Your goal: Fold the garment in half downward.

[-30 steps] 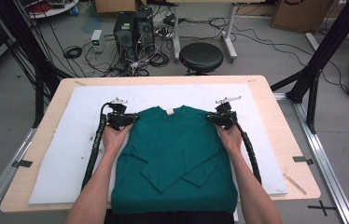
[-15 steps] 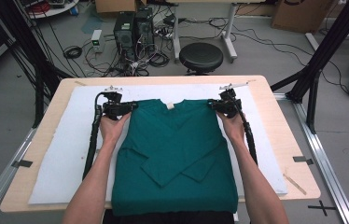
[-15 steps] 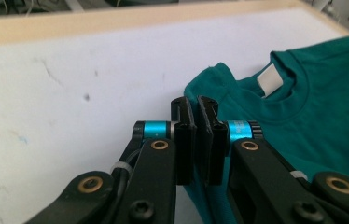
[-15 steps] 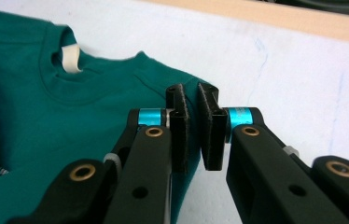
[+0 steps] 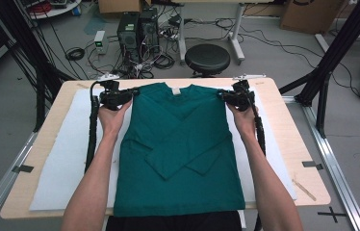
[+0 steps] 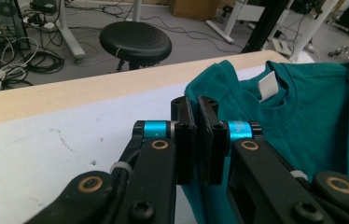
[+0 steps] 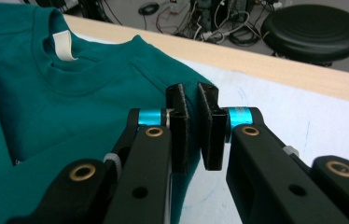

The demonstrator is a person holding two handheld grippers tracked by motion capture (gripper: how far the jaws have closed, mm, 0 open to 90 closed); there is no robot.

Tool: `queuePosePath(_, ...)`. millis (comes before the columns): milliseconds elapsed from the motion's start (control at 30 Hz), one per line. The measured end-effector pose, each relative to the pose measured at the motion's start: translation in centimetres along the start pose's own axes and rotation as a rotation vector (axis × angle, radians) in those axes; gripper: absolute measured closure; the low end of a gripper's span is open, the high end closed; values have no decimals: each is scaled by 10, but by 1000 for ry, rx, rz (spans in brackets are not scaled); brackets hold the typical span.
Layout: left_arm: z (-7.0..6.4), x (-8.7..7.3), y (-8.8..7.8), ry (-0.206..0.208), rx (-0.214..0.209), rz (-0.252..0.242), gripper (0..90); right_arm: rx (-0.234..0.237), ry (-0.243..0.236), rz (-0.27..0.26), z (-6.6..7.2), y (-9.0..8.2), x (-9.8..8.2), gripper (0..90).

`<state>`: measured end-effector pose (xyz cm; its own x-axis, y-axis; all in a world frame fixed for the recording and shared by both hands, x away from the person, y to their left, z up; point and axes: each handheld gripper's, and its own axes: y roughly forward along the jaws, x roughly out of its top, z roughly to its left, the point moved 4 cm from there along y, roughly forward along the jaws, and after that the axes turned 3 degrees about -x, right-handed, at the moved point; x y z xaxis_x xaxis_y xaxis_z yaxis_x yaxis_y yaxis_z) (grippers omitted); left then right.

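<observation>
A teal long-sleeved shirt lies flat on the white mat, collar toward the far edge, both sleeves folded across its front. My left gripper is shut on the shirt's left shoulder, and my right gripper is shut on its right shoulder. In the left gripper view the jaws pinch the teal cloth, with the white neck label beyond. From the right gripper I see the same shirt and label.
The wooden table ends just beyond the collar. Behind it stand a black stool, computer towers and loose cables. Black frame posts rise at both sides. The shirt's hem reaches the near edge.
Both grippers have moved toward the far edge of the table, dragging the shirt with them. The collar now lies close to the mat's far border.
</observation>
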<state>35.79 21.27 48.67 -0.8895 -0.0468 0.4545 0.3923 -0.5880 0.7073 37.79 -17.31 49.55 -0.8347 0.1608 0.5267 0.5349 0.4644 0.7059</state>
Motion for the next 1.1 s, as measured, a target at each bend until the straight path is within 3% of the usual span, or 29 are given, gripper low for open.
queuePosePath(133, -5, 7, -2, 52, 2, -10, 856, 14, 6, -18, -1, -3, 6, 848)
queuePosePath(233, -7, 11, -3, 59, 4, -18, 856, 2, -15, -36, 2, -6, 9, 848)
queuePosePath(467, -8, 17, -11, 65, -5, -71, 856, 4, 8, -64, -2, -12, 11, 848)
queuePosePath(867, -8, 2, -13, 64, -20, -21, 854, 44, 13, -5, -1, -9, 2, 847)
queuePosePath(967, -13, -1, -16, 84, -34, -19, 854, 53, 7, 23, 2, -10, -1, 846)
queuePosePath(1100, -17, -9, -21, 101, -47, -15, 854, 61, -10, 17, 5, -15, -13, 847)
